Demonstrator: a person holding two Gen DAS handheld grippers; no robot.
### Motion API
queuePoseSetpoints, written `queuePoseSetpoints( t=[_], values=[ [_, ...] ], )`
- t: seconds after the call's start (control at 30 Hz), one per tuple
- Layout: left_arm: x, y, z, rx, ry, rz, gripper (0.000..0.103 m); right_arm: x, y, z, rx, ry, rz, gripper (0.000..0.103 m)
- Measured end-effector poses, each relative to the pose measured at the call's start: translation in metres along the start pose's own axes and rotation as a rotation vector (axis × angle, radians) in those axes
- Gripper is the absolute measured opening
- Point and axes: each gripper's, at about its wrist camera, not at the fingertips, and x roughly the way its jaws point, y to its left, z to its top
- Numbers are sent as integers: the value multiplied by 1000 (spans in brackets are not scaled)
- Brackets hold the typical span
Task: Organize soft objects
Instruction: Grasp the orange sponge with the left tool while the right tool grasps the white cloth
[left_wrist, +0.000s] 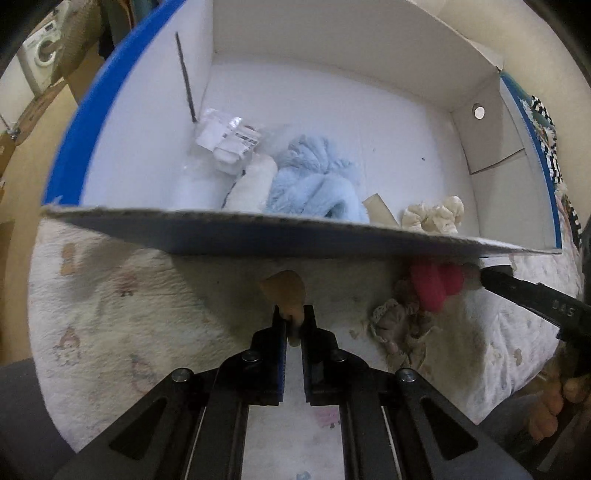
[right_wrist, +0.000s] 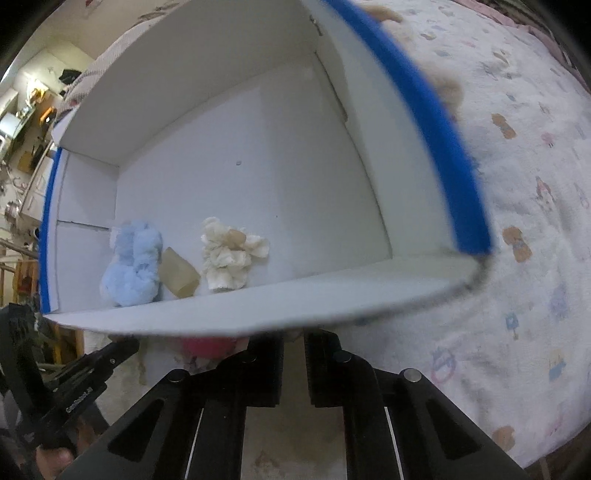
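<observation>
In the left wrist view, the left gripper (left_wrist: 294, 325) is clamped on a small tan soft piece (left_wrist: 286, 293) just outside the near wall of the white box (left_wrist: 332, 92). Inside the box lie a fluffy blue item (left_wrist: 314, 177) and a cream scrunchie (left_wrist: 434, 216). A pink soft item (left_wrist: 436, 286) sits at the right gripper (left_wrist: 476, 275), just outside that wall. In the right wrist view, the right gripper (right_wrist: 293, 338) has its jaws drawn narrow under the box's near wall, its tips hidden there, with the pink soft item (right_wrist: 207, 347) just left of it.
</observation>
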Motion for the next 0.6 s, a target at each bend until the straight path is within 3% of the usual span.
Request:
queuePoseSetpoints(
  t=[0.27,0.4,0.6],
  values=[
    [-16,17,-20,-8,-24,71,7,-34,9,-23,-39,-55,17,12],
    [-34,28,-28,-46,-66,108,7,-48,15,-27,-81,-95,-15,12],
    [-69,30,-40,-55,-156,148,7,-68,4,-28,-45,-128,18,12]
  ],
)
